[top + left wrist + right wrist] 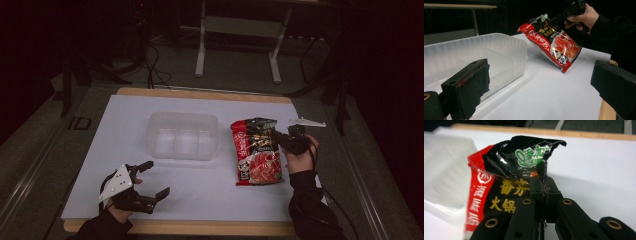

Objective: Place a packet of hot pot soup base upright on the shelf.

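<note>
Looking down from the high view, we note the right claw [278, 138] clenched on a red-and-black packet [256, 151] right of a clear tub [183, 135] on the white bench [200, 195]; the left claw [154, 178] is spread near the front edge. Left gripper view: jaws wide, packet tilted, lower corner touching bench. Right gripper view: jaws pinch the packet's edge.

Packet [506, 185], right gripper view:
- Green and white round badge [532, 157] on the black top, far end. Chinese characters "添加"; a smaller line under them is too blurred to read.
- Gold characters on the black panel: "番茄", below them "火锅".
- White characters down the red strip at left: "海底捞", under a round white logo [484, 178].

Left gripper view: print on the packet [554, 45] is too small to read.

High view: nothing legible.
</note>
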The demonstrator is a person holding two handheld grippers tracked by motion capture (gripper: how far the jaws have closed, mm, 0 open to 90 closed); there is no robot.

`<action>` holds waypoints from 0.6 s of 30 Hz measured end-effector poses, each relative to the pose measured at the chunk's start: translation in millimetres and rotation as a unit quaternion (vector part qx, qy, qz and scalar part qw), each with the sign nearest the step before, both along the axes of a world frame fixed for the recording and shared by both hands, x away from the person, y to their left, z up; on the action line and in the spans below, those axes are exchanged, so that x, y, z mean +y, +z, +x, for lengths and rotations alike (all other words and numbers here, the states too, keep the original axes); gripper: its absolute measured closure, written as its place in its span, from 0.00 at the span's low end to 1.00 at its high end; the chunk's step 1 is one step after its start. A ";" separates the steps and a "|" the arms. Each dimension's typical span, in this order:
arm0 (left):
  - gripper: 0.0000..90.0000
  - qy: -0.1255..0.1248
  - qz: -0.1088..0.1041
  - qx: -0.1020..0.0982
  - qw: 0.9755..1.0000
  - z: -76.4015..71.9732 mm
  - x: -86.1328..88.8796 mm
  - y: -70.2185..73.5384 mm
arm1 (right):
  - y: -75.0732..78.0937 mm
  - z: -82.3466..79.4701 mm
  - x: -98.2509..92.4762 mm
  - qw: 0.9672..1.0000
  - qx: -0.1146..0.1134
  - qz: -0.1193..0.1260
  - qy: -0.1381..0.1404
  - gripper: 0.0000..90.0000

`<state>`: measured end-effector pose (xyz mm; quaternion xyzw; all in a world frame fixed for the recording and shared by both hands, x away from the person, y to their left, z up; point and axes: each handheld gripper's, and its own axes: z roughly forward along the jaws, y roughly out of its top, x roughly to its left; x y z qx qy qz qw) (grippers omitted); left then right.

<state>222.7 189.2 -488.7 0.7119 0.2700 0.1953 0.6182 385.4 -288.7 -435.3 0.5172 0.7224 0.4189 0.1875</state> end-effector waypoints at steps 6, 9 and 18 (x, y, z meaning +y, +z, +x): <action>0.02 0.010 0.006 -0.006 1.000 0.6 -0.3 -0.5 | 14.7 -12.0 -3.2 0.999 -0.027 0.015 0.011 0.98; 0.02 0.017 0.009 0.002 1.000 3.3 0.3 -2.1 | 24.1 -20.0 -4.8 0.999 -0.042 0.013 0.017 0.98; 0.02 0.018 0.012 0.028 0.999 6.9 0.5 1.2 | 46.3 -35.7 -9.0 0.996 -0.085 0.004 0.019 0.98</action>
